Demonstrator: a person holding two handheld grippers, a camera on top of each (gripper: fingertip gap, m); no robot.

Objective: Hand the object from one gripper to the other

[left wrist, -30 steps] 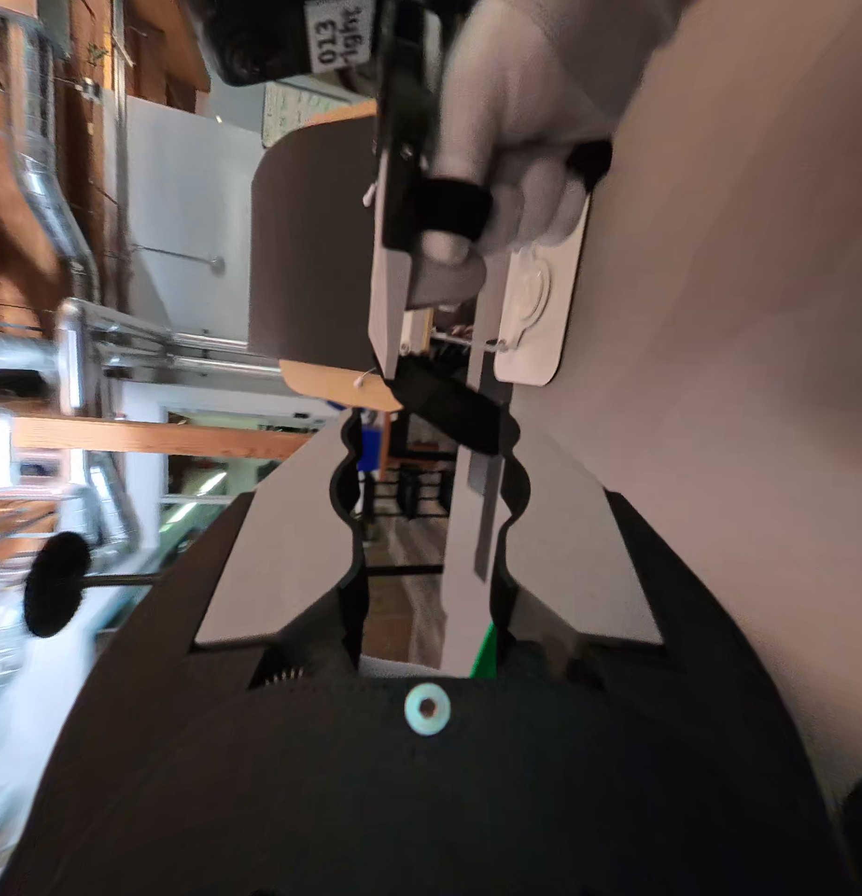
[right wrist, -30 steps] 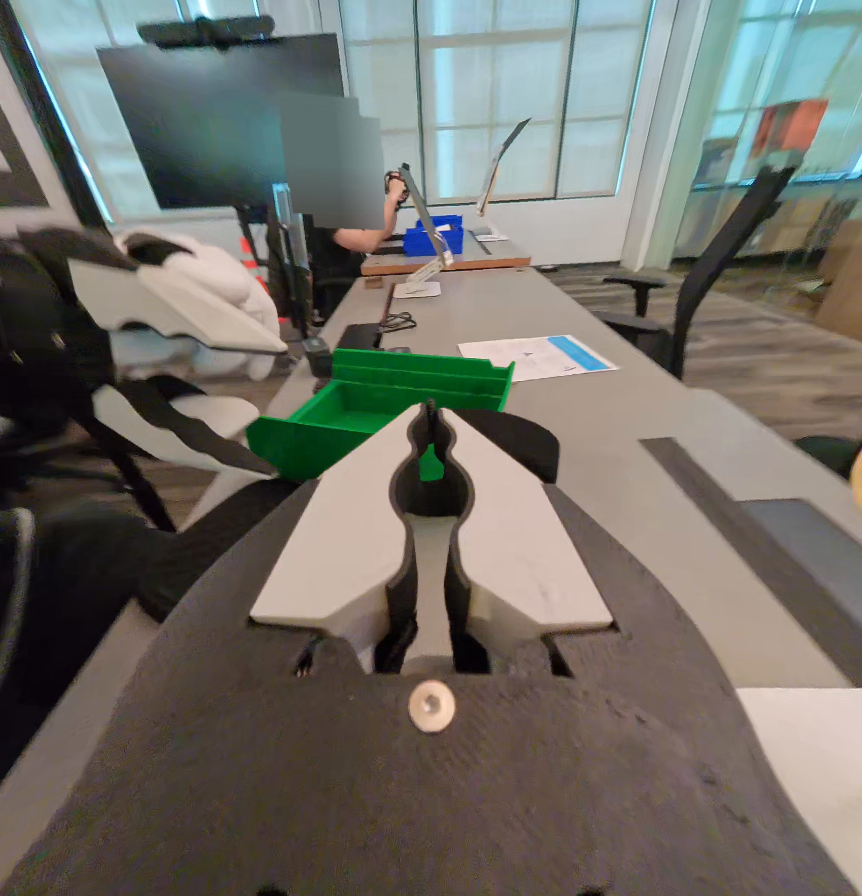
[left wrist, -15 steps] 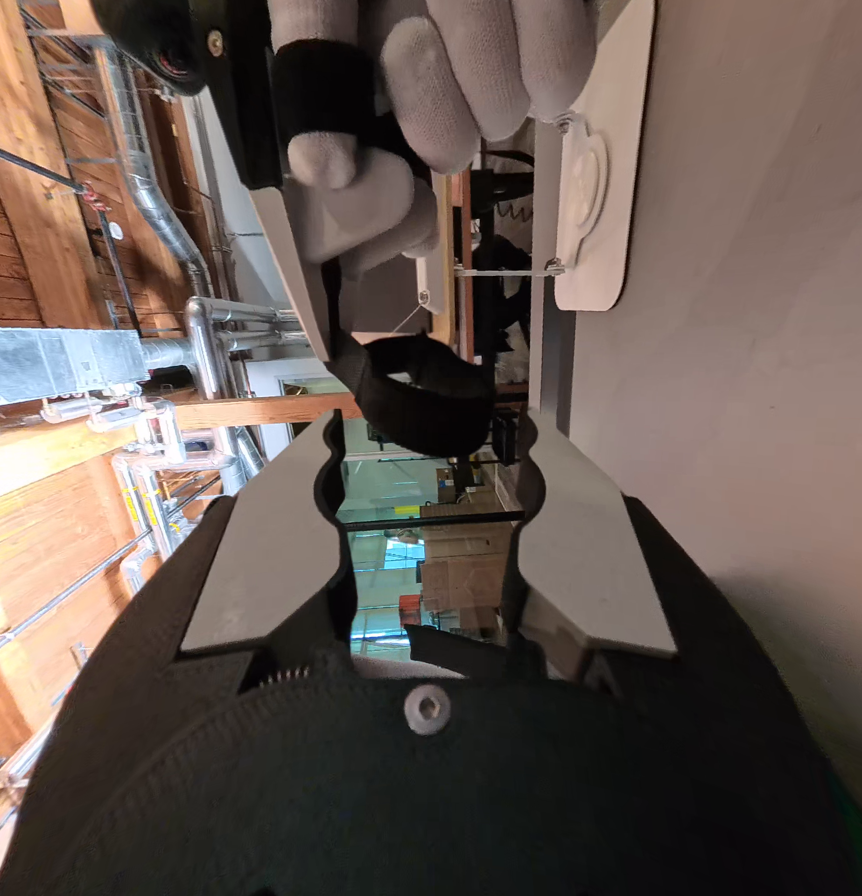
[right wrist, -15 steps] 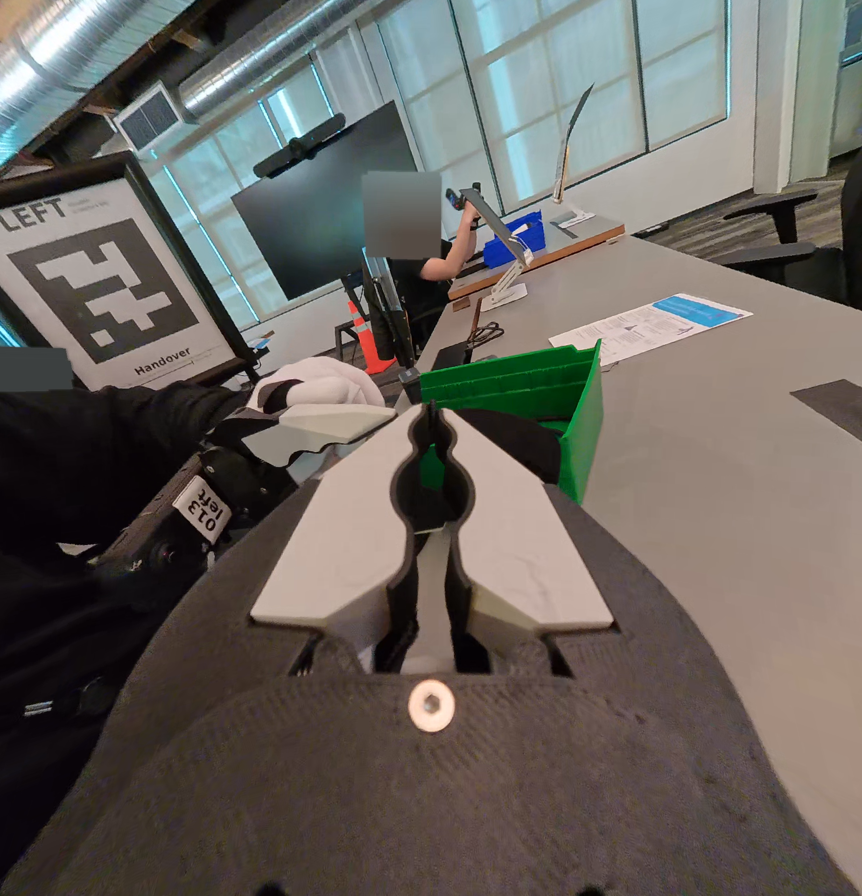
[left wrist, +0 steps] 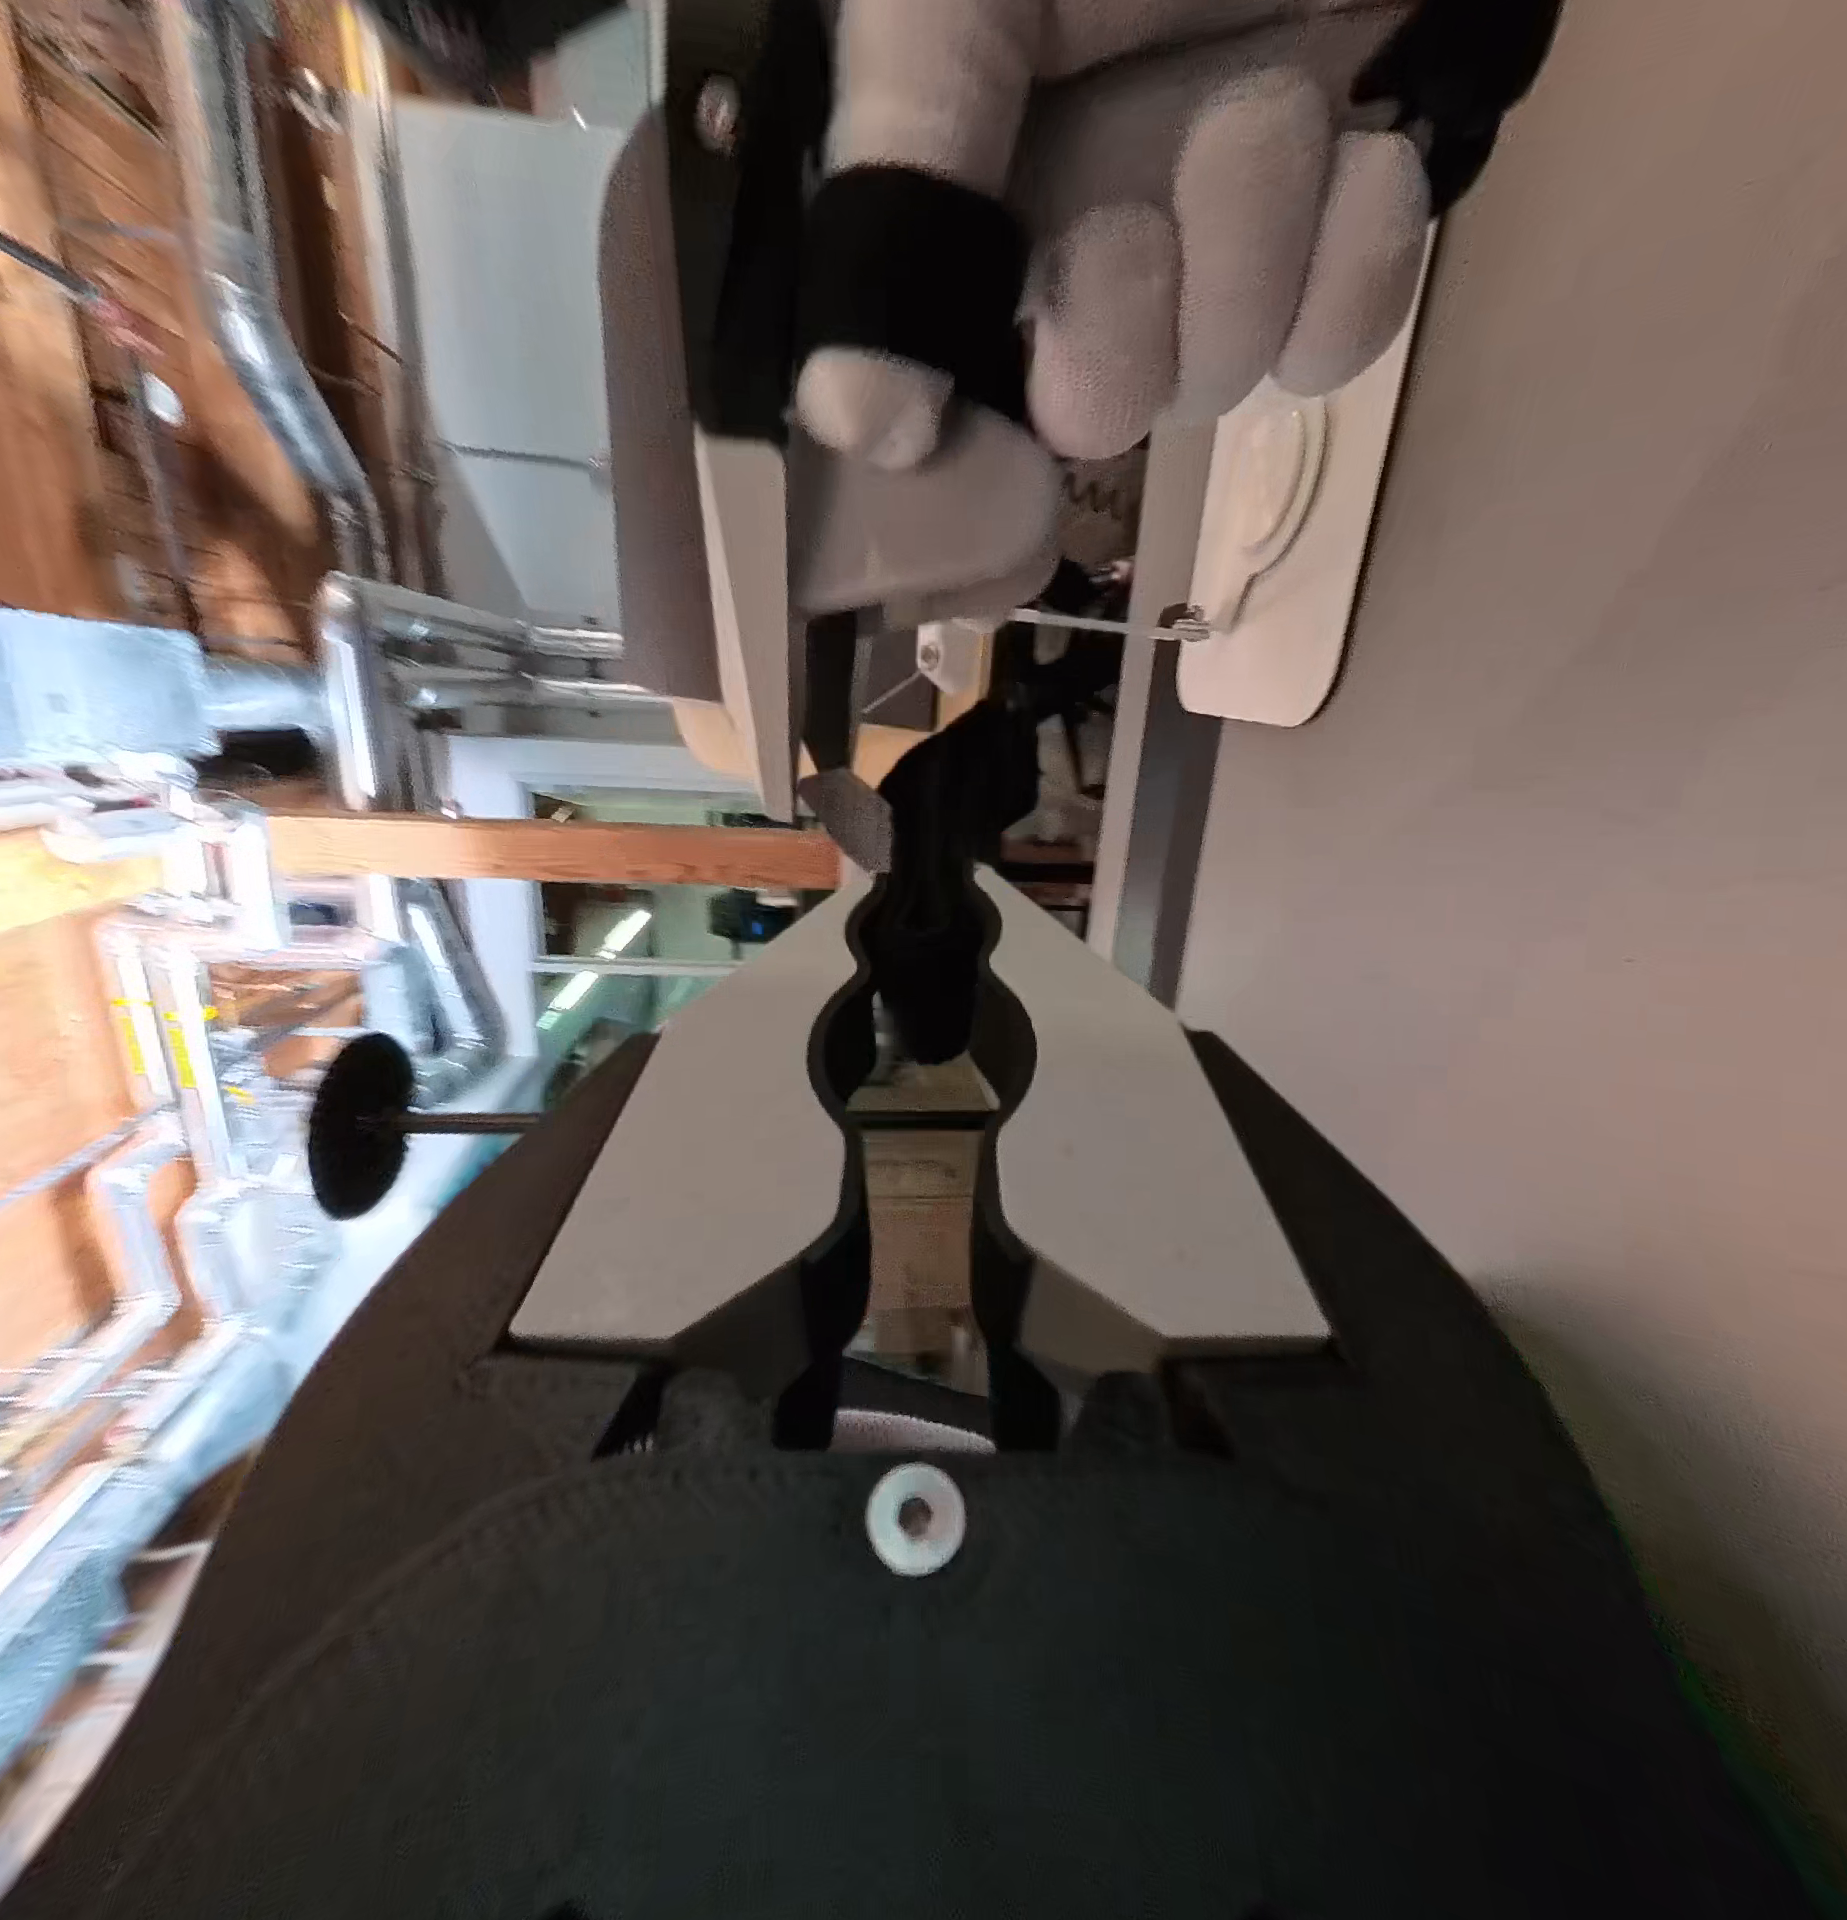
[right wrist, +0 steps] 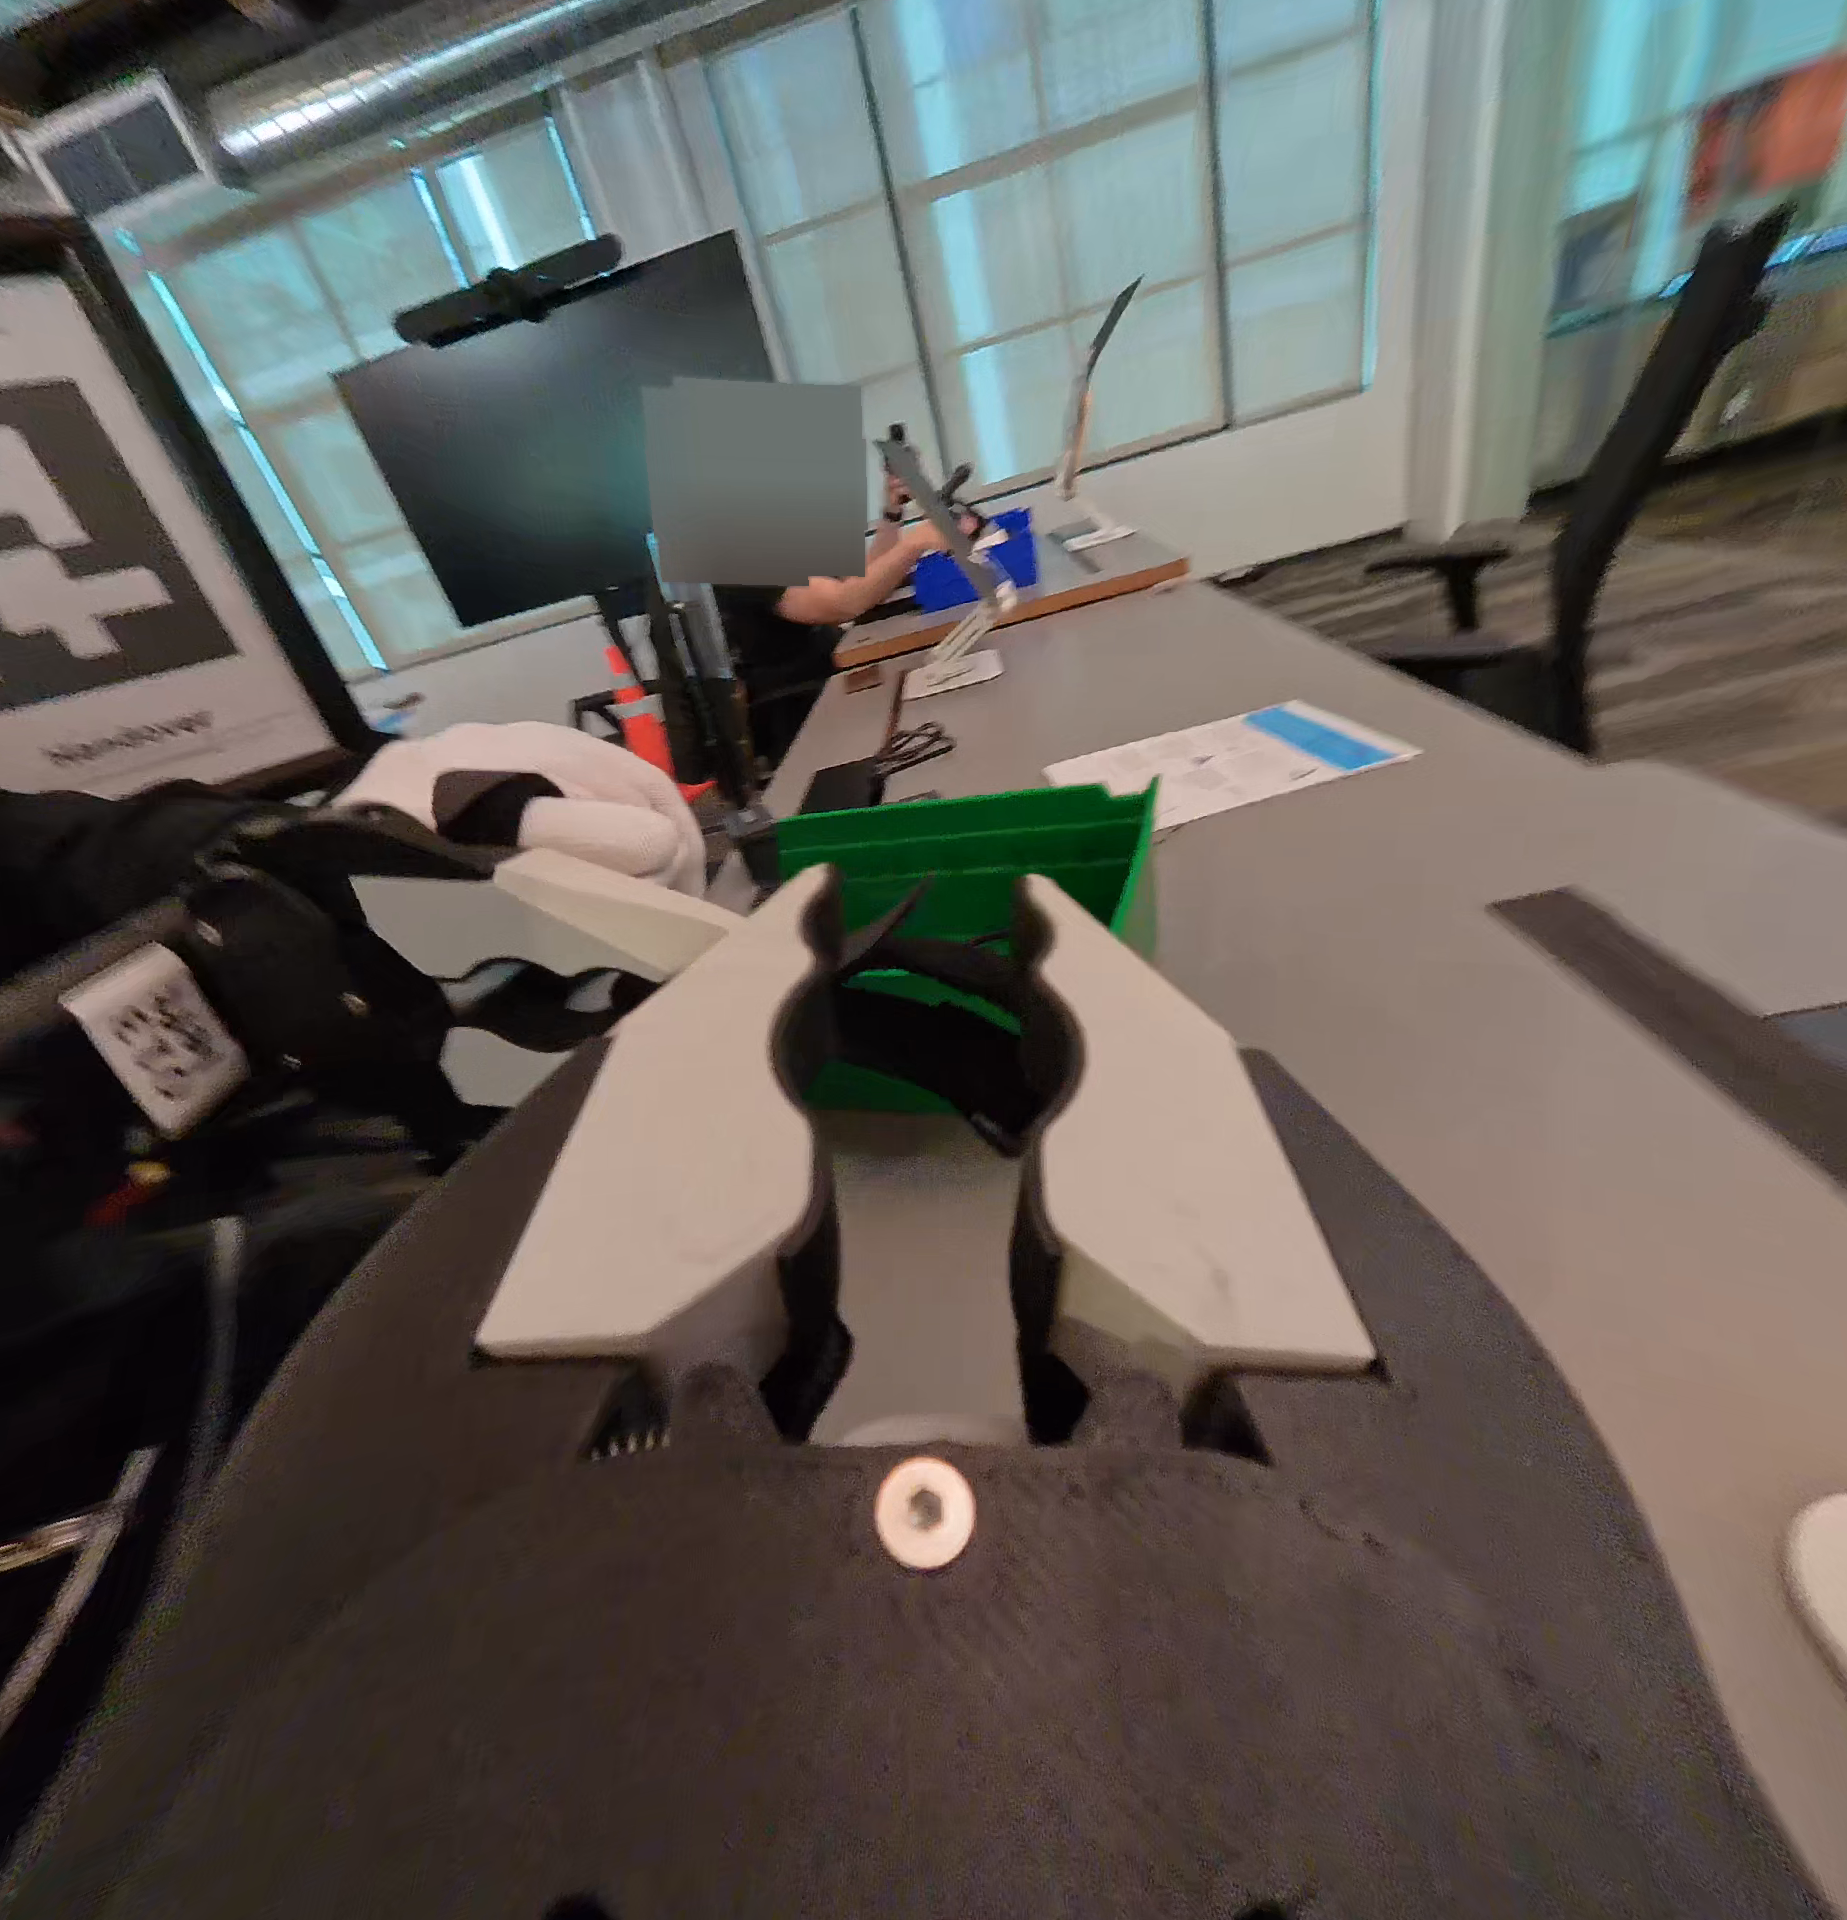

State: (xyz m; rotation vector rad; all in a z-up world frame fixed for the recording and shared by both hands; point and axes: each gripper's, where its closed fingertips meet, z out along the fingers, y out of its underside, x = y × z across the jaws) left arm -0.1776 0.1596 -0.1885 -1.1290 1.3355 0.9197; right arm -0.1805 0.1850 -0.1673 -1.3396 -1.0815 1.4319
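Observation:
The object is a black strap loop (left wrist: 929,935). My left gripper (left wrist: 924,899) is shut on it, with the strap pinched between the wavy black pads near the tips. In the right wrist view, my right gripper (right wrist: 924,904) is open and the strap (right wrist: 929,982) lies in the gap between its fingers. The left gripper's white finger (right wrist: 607,914) reaches in from the left, held by a gloved hand (right wrist: 545,800). In the left wrist view the right gripper's white finger (left wrist: 732,623) hangs just above the strap, under another gloved hand (left wrist: 1158,260).
A green bin (right wrist: 960,862) stands on the grey table (right wrist: 1418,1039) just beyond the grippers. A printed sheet (right wrist: 1231,753) lies farther back, with a black chair (right wrist: 1584,582) to the right. A marker board (right wrist: 88,540) is at the left. A person (right wrist: 794,623) sits at the far end. Only a small space, under 4 cm, lies between the two pairs of fingers.
My right gripper was shut on the strap and has opened. My left gripper was open and has shut on the strap.

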